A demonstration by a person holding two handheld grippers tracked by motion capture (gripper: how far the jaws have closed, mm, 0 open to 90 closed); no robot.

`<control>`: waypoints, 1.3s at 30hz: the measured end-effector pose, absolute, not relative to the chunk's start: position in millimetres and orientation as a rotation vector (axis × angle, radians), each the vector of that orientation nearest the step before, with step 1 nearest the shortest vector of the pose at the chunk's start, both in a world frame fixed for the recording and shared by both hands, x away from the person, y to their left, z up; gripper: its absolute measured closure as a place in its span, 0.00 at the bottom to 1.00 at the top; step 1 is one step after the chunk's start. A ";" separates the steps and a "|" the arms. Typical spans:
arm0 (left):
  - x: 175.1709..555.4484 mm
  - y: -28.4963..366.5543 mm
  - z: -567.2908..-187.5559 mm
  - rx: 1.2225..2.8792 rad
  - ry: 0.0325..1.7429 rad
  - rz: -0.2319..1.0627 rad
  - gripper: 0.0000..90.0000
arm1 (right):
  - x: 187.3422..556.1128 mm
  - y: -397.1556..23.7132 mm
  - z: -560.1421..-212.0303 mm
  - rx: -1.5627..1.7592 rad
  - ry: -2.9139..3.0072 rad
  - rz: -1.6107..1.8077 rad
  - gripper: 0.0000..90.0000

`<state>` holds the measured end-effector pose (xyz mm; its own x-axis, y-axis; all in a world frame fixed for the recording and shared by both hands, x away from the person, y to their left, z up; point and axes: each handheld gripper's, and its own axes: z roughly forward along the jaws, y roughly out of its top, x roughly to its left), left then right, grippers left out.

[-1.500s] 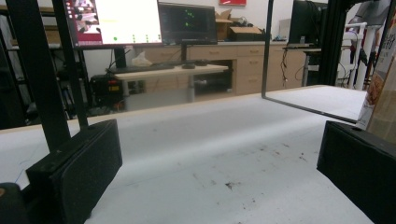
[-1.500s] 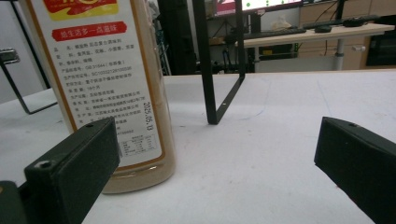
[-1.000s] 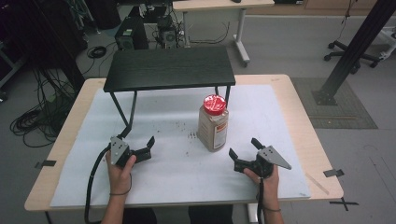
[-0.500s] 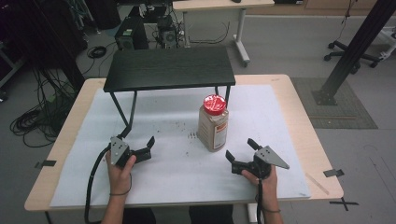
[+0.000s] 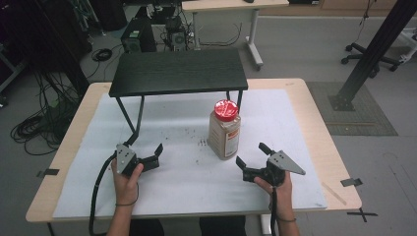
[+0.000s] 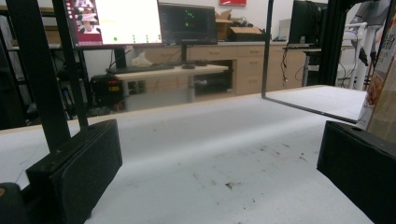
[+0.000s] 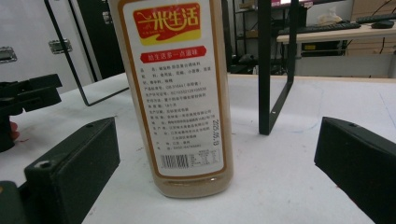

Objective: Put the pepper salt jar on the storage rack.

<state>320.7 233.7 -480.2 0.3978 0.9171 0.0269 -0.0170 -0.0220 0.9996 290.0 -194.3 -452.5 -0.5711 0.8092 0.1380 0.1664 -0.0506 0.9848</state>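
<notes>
High view: right gripper (image 5: 252,161) nearer the jar (image 5: 224,130) than before, both grippers' jaws apart.

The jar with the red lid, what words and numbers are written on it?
"米生活": yellow characters on the red banner at the top of the jar's label.
"2025.05.13": date printed sideways down the label's right edge.
Red strip under the banner: Chinese characters, too blurred to read.
Small print and barcode digits: too small to read.
</notes>
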 end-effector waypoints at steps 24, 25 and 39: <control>320.7 233.7 -480.2 1.385 0.882 0.925 0.00 | 296.4 -181.2 -433.4 0.971 1.744 1.695 0.00; 320.7 233.7 -480.2 1.385 0.882 0.925 0.00 | 297.0 -180.4 -432.9 0.969 1.745 1.694 0.00; 320.7 233.7 -480.2 1.384 0.883 0.925 0.00 | 304.0 -170.5 -425.1 0.942 1.753 1.705 0.00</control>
